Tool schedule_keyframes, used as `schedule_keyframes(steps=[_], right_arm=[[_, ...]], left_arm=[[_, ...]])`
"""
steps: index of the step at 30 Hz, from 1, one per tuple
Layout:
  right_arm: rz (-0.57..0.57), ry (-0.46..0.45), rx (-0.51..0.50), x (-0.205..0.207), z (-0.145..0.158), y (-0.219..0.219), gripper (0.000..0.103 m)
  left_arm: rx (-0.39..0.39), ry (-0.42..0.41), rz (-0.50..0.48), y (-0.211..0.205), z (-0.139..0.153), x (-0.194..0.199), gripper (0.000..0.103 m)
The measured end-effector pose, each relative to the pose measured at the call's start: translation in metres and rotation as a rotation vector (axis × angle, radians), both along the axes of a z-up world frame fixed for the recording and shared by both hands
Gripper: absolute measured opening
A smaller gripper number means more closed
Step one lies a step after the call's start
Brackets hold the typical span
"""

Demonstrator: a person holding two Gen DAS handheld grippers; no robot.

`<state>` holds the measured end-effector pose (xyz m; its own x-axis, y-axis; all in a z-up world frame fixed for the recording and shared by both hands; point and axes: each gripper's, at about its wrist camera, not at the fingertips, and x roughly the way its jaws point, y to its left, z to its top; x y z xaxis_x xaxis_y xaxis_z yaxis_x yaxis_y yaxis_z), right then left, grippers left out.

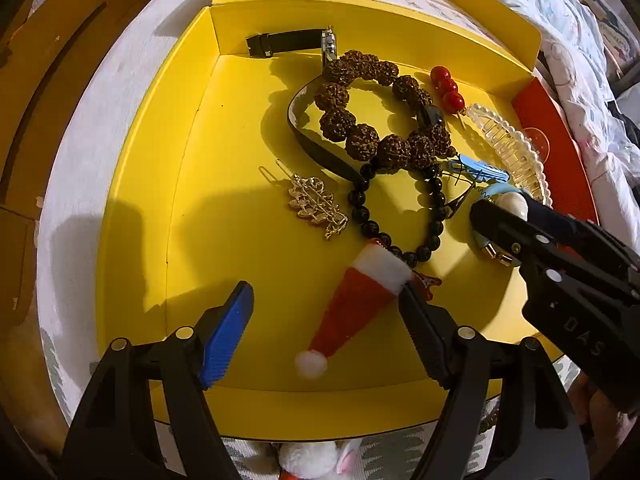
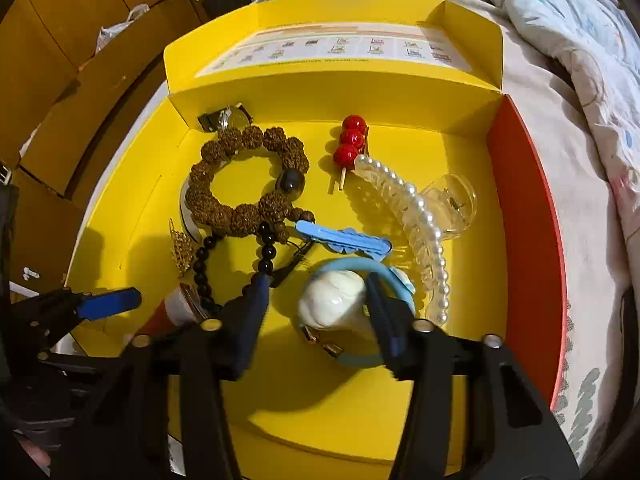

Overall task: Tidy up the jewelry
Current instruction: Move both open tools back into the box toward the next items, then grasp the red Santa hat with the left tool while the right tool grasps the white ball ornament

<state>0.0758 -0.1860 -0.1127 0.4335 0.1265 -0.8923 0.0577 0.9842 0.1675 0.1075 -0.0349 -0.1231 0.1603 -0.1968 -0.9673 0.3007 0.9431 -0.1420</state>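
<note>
An open yellow box (image 1: 248, 128) holds the jewelry. A red and white Santa-hat clip (image 1: 352, 308) lies between the fingers of my left gripper (image 1: 325, 288), which stands open; the blue pad (image 1: 228, 332) is well clear of the hat and the other finger is at its brim. My right gripper (image 2: 316, 304) is low over a light blue bangle (image 2: 360, 266) with a white stone ornament (image 2: 332, 300). The ornament sits between its fingers with a gap on the left side. The right gripper (image 1: 516, 216) also enters the left wrist view from the right.
In the box lie a brown bead bracelet (image 2: 244, 176), a black bead string (image 1: 400, 216), a gold leaf clip (image 1: 316, 206), red balls on a stick (image 2: 352, 140), a pearl claw clip (image 2: 416, 216), a blue clip (image 2: 344, 240) and a watch (image 1: 296, 42). Bedding (image 2: 580, 60) surrounds the box.
</note>
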Motion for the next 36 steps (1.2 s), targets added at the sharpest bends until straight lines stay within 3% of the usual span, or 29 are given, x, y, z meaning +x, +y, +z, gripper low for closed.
schedule_keyframes(steps=[3,21,36], right_arm=[[-0.002,0.013,0.017,-0.002,-0.001,-0.001,0.037],[-0.016,-0.015,0.118,-0.011,0.013,-0.01,0.037],[-0.019,-0.027,0.15,-0.014,0.018,-0.015,0.037]], left_arm=[[-0.004,0.004,0.009,0.005,0.002,0.001,0.07],[-0.076,0.039,0.022,0.03,0.009,0.0,0.022],[-0.089,-0.023,0.013,0.019,0.023,-0.005,0.012]])
